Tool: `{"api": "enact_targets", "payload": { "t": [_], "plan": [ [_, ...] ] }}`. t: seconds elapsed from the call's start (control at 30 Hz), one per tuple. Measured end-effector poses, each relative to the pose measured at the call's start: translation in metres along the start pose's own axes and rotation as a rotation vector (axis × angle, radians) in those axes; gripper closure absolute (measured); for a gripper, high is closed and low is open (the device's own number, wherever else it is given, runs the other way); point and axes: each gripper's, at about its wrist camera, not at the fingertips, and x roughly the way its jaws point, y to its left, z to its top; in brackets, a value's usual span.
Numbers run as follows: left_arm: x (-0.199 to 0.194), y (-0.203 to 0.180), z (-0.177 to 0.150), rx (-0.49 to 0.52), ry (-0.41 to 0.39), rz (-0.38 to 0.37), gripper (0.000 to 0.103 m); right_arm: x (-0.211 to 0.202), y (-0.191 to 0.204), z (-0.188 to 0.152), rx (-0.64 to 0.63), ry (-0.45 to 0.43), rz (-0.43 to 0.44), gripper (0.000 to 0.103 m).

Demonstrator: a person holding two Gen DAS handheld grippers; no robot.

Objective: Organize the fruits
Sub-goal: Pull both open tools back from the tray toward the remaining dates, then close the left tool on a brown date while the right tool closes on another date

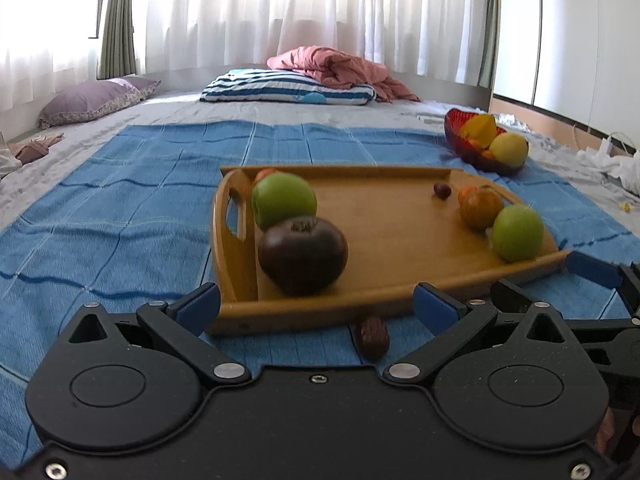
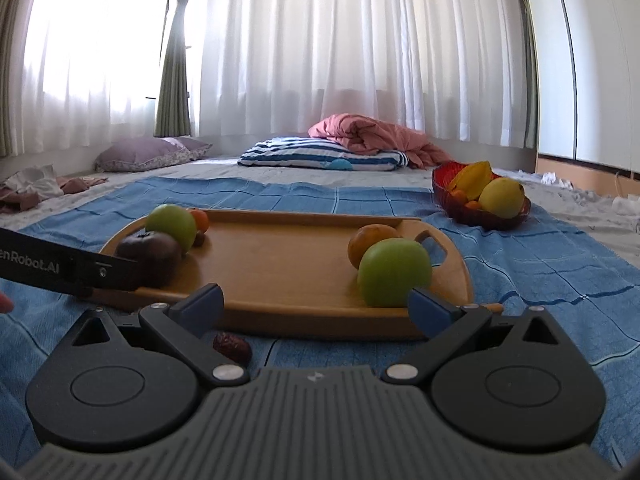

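A wooden tray [image 1: 384, 216] [image 2: 280, 264] lies on a blue cloth. At its left end sit a green apple [image 1: 283, 199] [image 2: 172, 222], a dark tomato [image 1: 303, 254] [image 2: 154, 254] and a small orange fruit [image 2: 200, 219]. Its right end holds another green apple [image 1: 517, 232] [image 2: 394, 272], an orange fruit [image 1: 480, 208] [image 2: 370, 242] and a small dark date [image 1: 442, 190]. A second date [image 1: 372, 338] [image 2: 233, 347] lies on the cloth before the tray. My left gripper [image 1: 316, 306] and right gripper [image 2: 316, 305] both stand open and empty at the tray's near edge.
A red bowl [image 1: 480, 156] [image 2: 472, 210] with a star fruit and a yellow fruit stands at the back right on the cloth. Pillows and a pink blanket [image 2: 372, 132] lie farther back under white curtains. The left gripper's body [image 2: 68, 270] crosses the right wrist view's left side.
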Motion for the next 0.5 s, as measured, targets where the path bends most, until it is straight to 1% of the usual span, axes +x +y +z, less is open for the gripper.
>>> {"api": "enact_targets", "payload": {
  "t": [0.13,0.27,0.5],
  "plan": [
    [0.006,0.000,-0.010,-0.001,0.012,0.004,0.000,0.002,0.008,-0.014,-0.044,0.022,0.016,0.000],
    [0.011,0.000,-0.018,0.003,0.027,-0.004,0.000,-0.001,0.013,-0.023,-0.079,0.013,0.035,0.000],
    [0.021,-0.004,-0.028,0.003,0.056,-0.022,0.003,0.005,0.012,-0.026,-0.052,0.041,0.034,0.000]
  ]
}}
